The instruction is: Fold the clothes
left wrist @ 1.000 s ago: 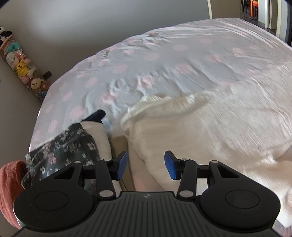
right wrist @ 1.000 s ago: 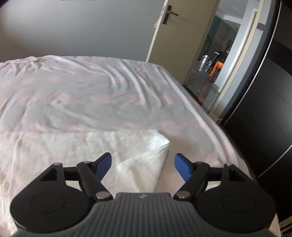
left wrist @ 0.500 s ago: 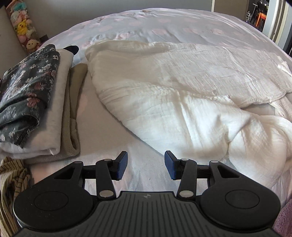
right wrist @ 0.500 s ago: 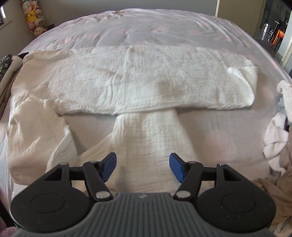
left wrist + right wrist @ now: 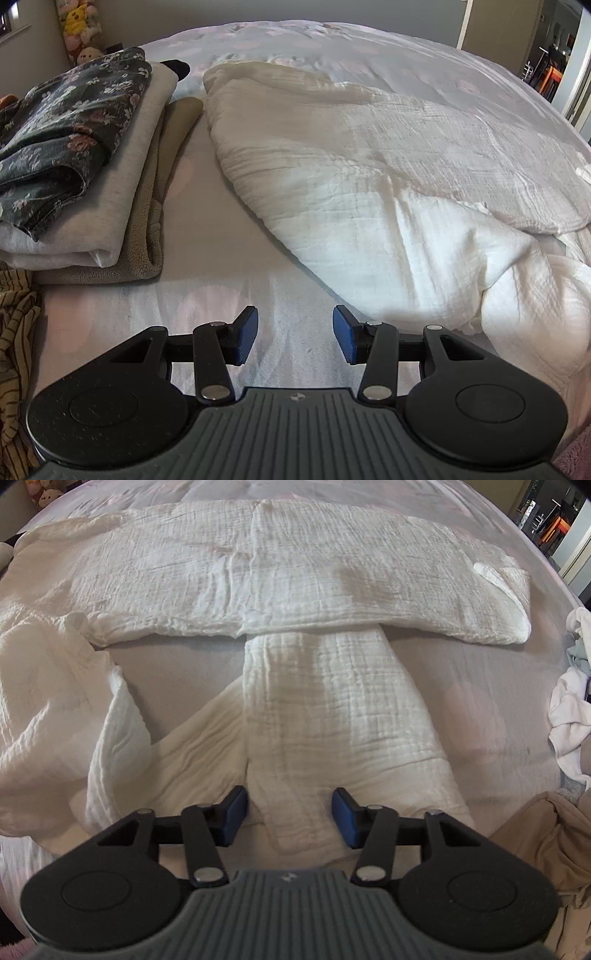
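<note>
Sheet (image 5: 229, 258) lies bare under the left gripper (image 5: 294, 338), jaws apart on nothing, stack (image 5: 85, 173) at 10 o'clock, garment (image 5: 369, 184) edge at 2. Right gripper (image 5: 290, 814) jaws are closing astride the garment's near strip (image 5: 325, 716), pads not pressing; crossband at 12.

Crinkled matt white muslin garment (image 5: 332, 709)
</note>
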`<state>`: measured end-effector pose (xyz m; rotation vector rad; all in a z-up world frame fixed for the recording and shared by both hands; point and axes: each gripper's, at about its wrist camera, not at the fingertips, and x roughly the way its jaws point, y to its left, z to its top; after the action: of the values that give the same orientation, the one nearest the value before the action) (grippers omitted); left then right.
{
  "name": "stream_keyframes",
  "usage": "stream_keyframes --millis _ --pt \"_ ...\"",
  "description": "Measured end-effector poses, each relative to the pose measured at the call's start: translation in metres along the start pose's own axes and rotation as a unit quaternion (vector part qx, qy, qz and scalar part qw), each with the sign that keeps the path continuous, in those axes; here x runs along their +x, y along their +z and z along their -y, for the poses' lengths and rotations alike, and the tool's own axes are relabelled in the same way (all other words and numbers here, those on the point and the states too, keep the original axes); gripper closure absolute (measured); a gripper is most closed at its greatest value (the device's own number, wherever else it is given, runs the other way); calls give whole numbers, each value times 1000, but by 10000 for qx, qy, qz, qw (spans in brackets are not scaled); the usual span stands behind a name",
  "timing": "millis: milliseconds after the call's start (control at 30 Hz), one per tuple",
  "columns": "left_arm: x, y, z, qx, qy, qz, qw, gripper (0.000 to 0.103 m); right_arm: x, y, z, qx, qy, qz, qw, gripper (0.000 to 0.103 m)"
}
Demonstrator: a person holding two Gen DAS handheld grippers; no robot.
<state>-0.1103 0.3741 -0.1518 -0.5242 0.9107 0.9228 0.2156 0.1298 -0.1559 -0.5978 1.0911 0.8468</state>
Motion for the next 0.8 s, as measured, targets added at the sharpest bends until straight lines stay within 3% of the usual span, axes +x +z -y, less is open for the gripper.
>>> stream_keyframes --millis 100,167,433,633,800 --pt "0 0 -4 -134 -51 39 9999 60 -7 -2 14 396 155 42 9991 86" --pt "0 0 -5 -149 -104 64 9998 60 -16 -2 20 545 204 107 9982 90" --pt "0 1 -8 -220 -285 93 9993 60 -92 13 51 665 61 651 9956 94" --pt "0 1 -10 -288 -340 95 9990 60 -157 28 105 914 -654 1030 9883 95" --pt "-2 1 -9 -256 -411 162 9987 60 -186 20 162 1345 -1274 871 9788 95"
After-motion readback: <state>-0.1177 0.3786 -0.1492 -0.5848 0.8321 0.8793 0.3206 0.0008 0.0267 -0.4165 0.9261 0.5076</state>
